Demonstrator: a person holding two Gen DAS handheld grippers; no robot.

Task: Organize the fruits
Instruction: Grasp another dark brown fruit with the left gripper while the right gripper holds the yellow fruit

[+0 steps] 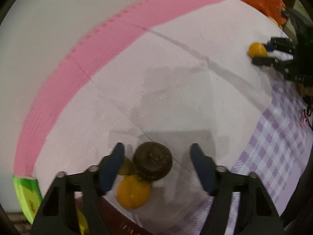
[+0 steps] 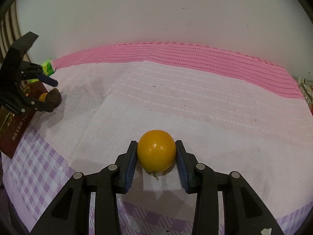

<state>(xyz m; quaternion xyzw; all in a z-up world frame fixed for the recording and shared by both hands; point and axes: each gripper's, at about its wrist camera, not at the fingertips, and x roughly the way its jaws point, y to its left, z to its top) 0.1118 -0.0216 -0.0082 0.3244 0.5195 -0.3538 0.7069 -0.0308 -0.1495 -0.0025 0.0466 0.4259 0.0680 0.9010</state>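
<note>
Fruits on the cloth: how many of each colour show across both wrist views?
Orange fruit: 2, one between the right gripper pads, one below the left gripper beside the brown fruit
Brown fruit: 1
Yellowish fruit, mostly hidden behind a left finger: 1
Total: 4
</note>
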